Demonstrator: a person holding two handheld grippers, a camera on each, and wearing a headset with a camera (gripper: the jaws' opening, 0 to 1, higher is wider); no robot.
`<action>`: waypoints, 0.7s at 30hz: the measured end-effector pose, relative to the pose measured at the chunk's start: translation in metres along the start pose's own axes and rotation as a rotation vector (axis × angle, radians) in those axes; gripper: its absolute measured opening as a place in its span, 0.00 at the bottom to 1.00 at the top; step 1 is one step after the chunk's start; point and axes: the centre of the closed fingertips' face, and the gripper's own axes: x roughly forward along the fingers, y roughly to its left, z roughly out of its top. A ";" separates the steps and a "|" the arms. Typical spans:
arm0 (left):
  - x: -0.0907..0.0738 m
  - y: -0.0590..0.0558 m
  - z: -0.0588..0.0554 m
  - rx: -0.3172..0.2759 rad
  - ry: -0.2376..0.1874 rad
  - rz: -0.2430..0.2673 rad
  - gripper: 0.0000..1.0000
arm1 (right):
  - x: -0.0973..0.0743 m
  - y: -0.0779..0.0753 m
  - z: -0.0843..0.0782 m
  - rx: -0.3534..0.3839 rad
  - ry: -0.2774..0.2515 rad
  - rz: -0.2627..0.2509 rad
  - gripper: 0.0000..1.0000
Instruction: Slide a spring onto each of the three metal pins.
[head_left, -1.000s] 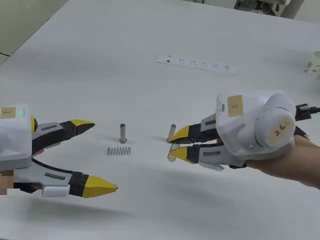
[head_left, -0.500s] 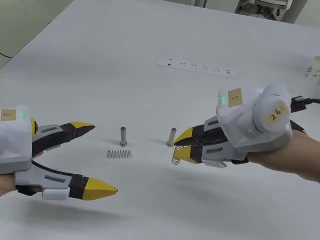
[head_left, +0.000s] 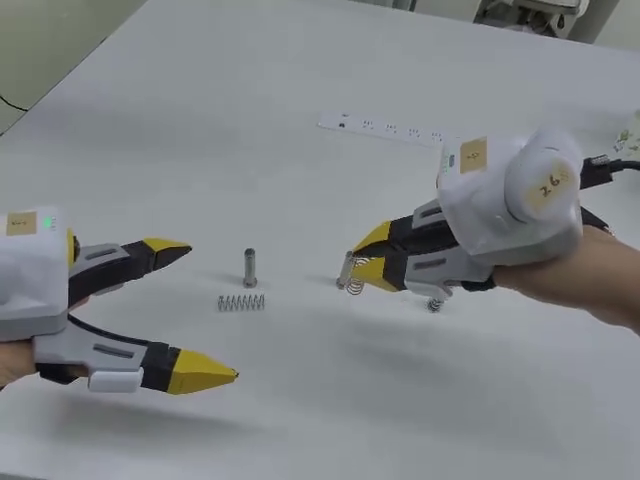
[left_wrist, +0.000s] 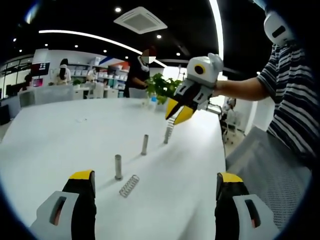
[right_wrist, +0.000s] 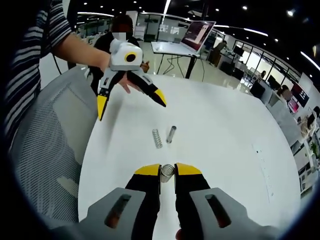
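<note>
- The third pin (head_left: 435, 304) stands under the right tool (head_left: 358, 270); just its foot peeks out below the body.
- The middle pin (head_left: 345, 268) is partly covered by the yellow tips, so I cannot tell whether the held spring (head_left: 355, 287) touches it or merely hangs just beside it.
- In the right gripper view, that tool's own jaws hide the desk right ahead of them.
- The left tool (head_left: 190, 310) is cut off at the frame edge, its hand barely visible.
- The right tool lies roughly level above the desk (head_left: 300, 400), tips pointing at the middle pin, jaws pinched together on the held spring. The right hand (head_left: 580, 285) carries it from behind and below.
- The left tool hovers level and low, tips pointing toward the pins, jaws spread wide with nothing between them.
- The left pin (head_left: 249, 267) stands upright and bare, with a loose spring (head_left: 240, 301) lying flat just in front of it.
- A power strip (head_left: 392, 129) lies well beyond the pins.
</note>
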 end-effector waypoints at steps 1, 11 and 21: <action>0.000 0.000 0.000 0.000 0.000 0.001 0.98 | 0.000 -0.002 0.000 0.000 -0.001 -0.008 0.07; 0.000 0.001 -0.001 -0.003 0.000 0.004 0.98 | -0.001 -0.022 0.002 0.016 -0.004 -0.056 0.07; -0.002 0.002 0.000 -0.008 -0.001 0.009 0.98 | 0.003 -0.042 0.002 0.090 -0.011 -0.070 0.07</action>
